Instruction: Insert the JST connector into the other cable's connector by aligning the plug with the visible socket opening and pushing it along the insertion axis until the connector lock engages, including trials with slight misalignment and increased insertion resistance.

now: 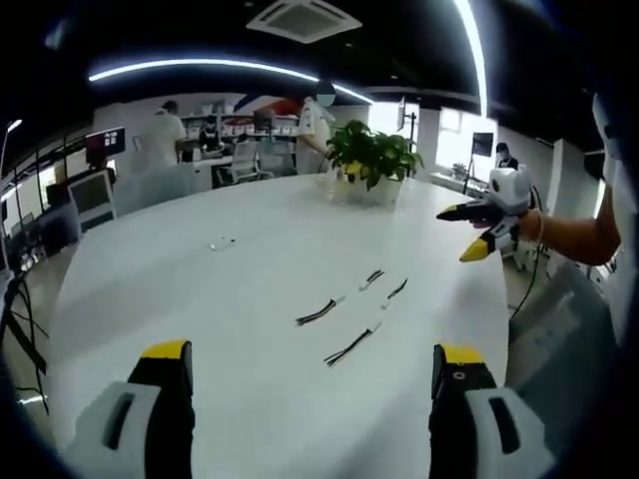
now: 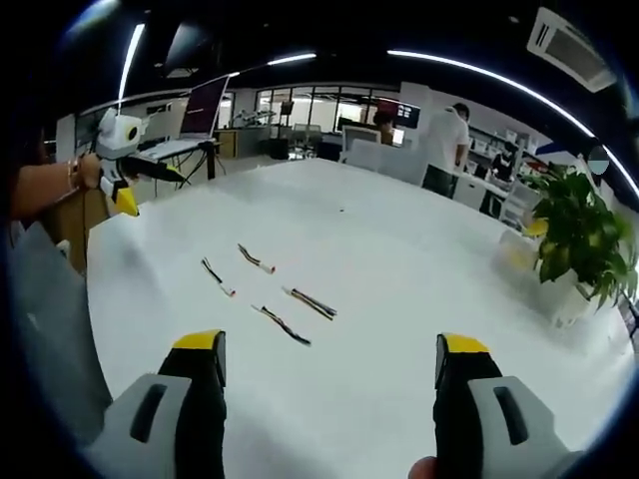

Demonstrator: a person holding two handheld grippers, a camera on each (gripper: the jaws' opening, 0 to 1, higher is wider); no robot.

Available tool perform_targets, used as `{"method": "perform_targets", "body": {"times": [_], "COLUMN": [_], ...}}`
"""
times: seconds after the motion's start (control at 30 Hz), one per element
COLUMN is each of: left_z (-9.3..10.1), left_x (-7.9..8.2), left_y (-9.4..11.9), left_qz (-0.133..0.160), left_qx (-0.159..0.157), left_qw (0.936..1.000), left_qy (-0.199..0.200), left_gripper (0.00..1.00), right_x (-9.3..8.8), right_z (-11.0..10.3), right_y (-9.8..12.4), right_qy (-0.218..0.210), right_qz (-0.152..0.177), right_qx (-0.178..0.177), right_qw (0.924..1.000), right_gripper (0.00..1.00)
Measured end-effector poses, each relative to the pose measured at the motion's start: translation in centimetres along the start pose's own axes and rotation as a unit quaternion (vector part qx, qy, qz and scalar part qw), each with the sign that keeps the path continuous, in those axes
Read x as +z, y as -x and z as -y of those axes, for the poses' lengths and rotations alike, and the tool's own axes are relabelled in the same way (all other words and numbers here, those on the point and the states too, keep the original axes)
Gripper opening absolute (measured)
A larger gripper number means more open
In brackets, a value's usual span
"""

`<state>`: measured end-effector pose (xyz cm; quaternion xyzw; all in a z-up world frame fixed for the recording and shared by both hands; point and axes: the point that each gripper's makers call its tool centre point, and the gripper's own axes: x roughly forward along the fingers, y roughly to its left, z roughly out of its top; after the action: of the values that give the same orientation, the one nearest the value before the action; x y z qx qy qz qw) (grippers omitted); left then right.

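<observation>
Nearby, a potted plant (image 1: 371,158) beyond cables (image 1: 351,346).

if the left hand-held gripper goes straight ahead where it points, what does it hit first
Probably the nearest short black cable lying on the white table, between and ahead of the open jaws of the left hand-held gripper; depth is uncertain.

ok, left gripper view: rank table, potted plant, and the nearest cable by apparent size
1. Table, by far the largest.
2. Potted plant.
3. Nearest cable, thin and smallest.
The plant sits at the far end, so it looks smaller than it really is; the order as seen still holds.
</observation>
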<state>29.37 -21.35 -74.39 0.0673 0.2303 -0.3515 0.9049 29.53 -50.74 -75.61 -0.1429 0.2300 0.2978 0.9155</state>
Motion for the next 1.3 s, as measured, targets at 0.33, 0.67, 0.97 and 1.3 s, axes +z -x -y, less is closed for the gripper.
{"method": "perform_targets", "body": {"times": [0.33,0.67,0.97,1.3], "left_z": [-0.8,-1.1,-1.4,-1.7], "left_x": [0.5,0.6,0.9,1.1], "left_y": [-1.2,-2.6,-3.7,-5.2], "left_qz": [-0.007,-0.014,-0.02,-0.029], "left_qx": [-0.007,-0.018,-0.027,-0.042], "left_qw": [0.9998,0.9993,0.9984,0.9966], "left_qy": [-0.017,-0.031,-0.045,-0.065], "left_gripper": [0.99,0.99,0.99,0.99], "right_x": [0.0,0.2,0.3,0.6], "right_z": [0.3,0.5,0.2,0.6], "right_y": [-1.0,-2.3,-3.5,-4.6], "right_qy": [0.017,0.036,0.057,0.073], "right_qz": [-0.006,-0.012,-0.021,-0.025], "right_qx": [0.009,0.019,0.035,0.044], "right_qw": [0.9998,0.9991,0.9975,0.996], "right_gripper": [0.85,0.84,0.84,0.83]}}
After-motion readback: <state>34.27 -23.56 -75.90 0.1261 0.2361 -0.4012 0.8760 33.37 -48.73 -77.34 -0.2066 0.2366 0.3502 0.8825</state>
